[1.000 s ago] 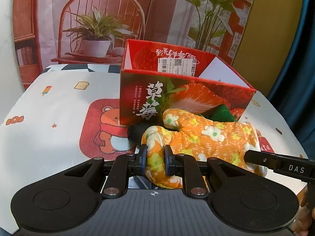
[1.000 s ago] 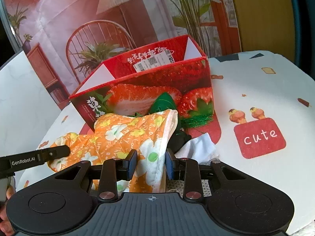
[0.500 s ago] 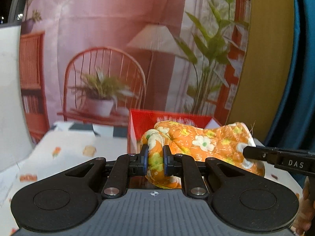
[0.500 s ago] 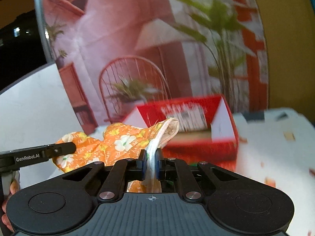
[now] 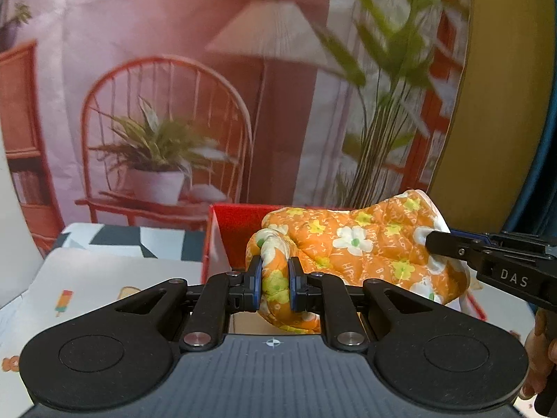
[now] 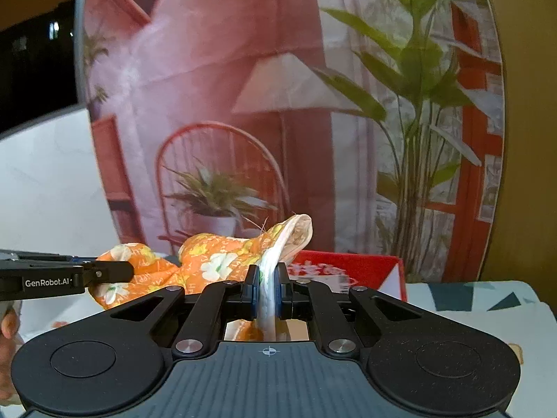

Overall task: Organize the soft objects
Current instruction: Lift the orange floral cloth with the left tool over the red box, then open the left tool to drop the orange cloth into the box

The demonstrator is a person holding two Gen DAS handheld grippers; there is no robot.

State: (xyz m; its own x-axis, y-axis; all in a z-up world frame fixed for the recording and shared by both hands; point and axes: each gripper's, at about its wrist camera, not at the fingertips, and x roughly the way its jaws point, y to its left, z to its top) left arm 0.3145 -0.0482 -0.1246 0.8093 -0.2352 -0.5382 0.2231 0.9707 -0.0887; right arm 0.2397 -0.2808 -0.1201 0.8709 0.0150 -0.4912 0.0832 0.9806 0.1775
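An orange oven mitt (image 5: 365, 244) with white and yellow flowers hangs stretched between both grippers, lifted over the red strawberry box (image 5: 236, 223). My left gripper (image 5: 275, 284) is shut on the mitt's rolled finger end. My right gripper (image 6: 266, 289) is shut on the mitt's white-lined cuff edge (image 6: 278, 254). In the left wrist view the right gripper's fingers (image 5: 449, 244) bite the cuff at the right. In the right wrist view the left gripper's fingers (image 6: 115, 271) hold the other end of the mitt (image 6: 216, 261). The box (image 6: 355, 268) lies just beyond; its inside is hidden.
A white tablecloth (image 5: 104, 285) with small cartoon prints covers the table. Behind stands a printed backdrop (image 5: 174, 104) showing a chair, lamp and plants. A dark blue curtain (image 5: 546, 139) hangs at the right. A person's hand (image 5: 538, 348) holds the right gripper's handle.
Both grippers lifted the mitt off the table from in front of the box to above it. The right gripper's jaws closed tightly on the cuff. The green and black items below dropped out of view.
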